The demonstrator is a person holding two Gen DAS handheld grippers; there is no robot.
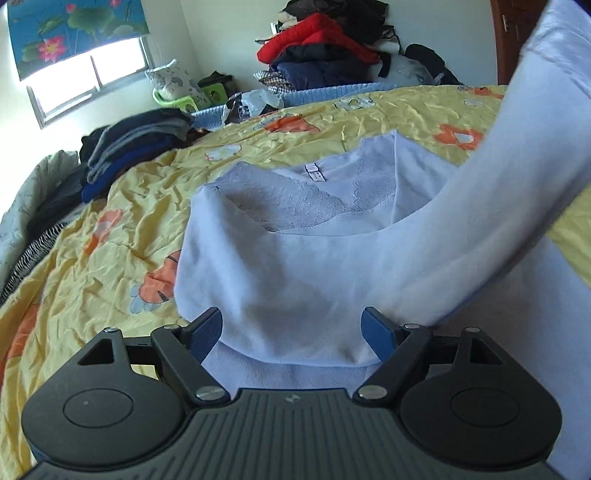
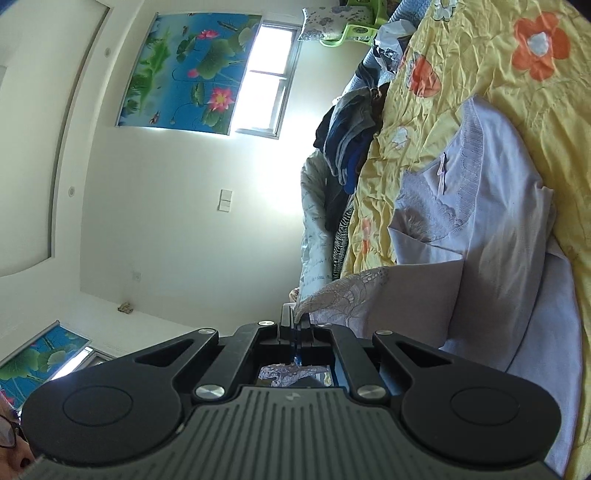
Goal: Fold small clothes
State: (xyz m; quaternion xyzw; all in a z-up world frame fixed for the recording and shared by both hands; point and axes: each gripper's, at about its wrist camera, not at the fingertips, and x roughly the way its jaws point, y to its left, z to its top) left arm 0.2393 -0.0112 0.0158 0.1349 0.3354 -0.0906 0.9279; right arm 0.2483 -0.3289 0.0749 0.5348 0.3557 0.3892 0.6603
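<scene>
Left wrist view: the pale lilac top [image 1: 295,266] lies across the middle of the frame on the yellow flowered bedspread [image 1: 122,229], lace neckline up toward the centre. The left gripper [image 1: 293,328], at the bottom, stands wide with nothing pinched; the near folded edge of the top lies between its blue pads. A lifted sleeve [image 1: 517,177] sweeps through the upper right.

Right wrist view: the right gripper [image 2: 296,325], low centre, is clamped tight on the lace-trimmed cuff [image 2: 343,291] and holds it off the bed. The step looks like folding this sleeve inward; next it should be laid flat across the body.

A green basket [image 2: 351,31], at the top edge, carries a floral pillow [image 2: 321,22].
</scene>
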